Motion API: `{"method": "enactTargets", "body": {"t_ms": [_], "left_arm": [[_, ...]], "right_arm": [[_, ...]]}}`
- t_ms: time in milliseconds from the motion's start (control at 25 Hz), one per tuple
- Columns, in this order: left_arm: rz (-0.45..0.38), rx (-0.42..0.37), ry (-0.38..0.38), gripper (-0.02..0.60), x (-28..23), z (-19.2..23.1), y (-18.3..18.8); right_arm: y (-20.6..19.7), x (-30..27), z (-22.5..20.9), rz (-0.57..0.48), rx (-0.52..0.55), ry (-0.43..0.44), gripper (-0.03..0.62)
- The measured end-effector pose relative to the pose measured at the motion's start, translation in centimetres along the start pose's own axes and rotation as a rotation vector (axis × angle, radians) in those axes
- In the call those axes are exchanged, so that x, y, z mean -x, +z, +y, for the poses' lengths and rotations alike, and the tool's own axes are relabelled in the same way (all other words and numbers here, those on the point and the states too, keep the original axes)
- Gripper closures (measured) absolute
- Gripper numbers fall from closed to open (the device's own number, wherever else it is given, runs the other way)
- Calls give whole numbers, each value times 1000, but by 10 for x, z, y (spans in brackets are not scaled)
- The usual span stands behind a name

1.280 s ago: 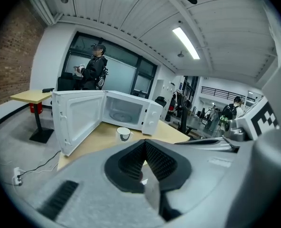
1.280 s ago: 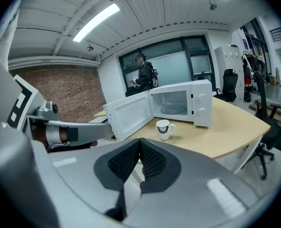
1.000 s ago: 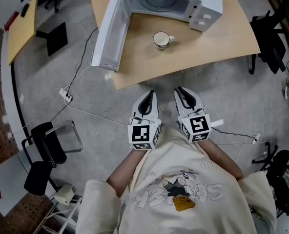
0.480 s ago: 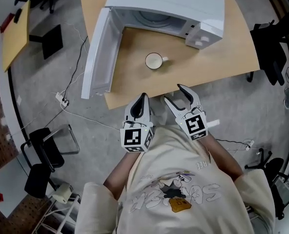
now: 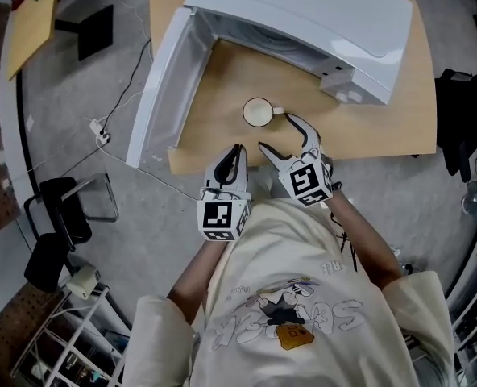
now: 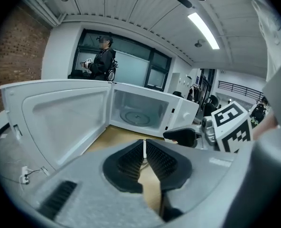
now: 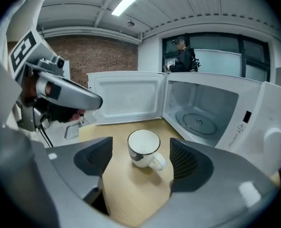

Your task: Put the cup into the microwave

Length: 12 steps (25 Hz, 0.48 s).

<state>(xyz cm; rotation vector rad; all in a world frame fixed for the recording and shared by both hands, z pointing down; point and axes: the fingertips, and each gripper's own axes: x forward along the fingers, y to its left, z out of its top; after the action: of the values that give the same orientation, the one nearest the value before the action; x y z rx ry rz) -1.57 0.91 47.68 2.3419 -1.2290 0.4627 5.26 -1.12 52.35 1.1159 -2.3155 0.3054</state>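
Observation:
A white cup (image 5: pixel 258 112) with a dark rim and its handle to the right stands on the wooden table (image 5: pixel 222 87), in front of the white microwave (image 5: pixel 303 22). The microwave door (image 5: pixel 162 79) is swung wide open to the left. My right gripper (image 5: pixel 277 133) is just short of the cup and its jaws are opening. In the right gripper view the cup (image 7: pixel 144 147) stands ahead between the two pads, touching neither. My left gripper (image 5: pixel 237 151) hovers at the table's front edge, shut with nothing in it (image 6: pixel 143 148). The glass turntable (image 6: pixel 133 115) shows inside the cavity.
Cables and a power strip (image 5: pixel 101 135) lie on the grey floor left of the table. A black chair (image 5: pixel 61 216) stands at the lower left, another (image 5: pixel 464 119) at the right. A person (image 6: pixel 102 61) stands far behind the microwave.
Both grippers have moved forward to the table's front edge. The right gripper rolled and its jaws spread wide toward the cup. The left gripper stayed shut.

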Motion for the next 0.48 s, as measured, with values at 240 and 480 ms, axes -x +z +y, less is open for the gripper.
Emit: {"method": "enactTargets", "body": {"t_ms": [240, 480], "left_arm": [[1, -10, -4, 577, -3, 10, 14], [-13, 6, 14, 577, -4, 24, 17]], "right_arm": [[-18, -50, -10, 95, 19, 48, 163], [-20, -76, -8, 125, 63, 85, 144]]}}
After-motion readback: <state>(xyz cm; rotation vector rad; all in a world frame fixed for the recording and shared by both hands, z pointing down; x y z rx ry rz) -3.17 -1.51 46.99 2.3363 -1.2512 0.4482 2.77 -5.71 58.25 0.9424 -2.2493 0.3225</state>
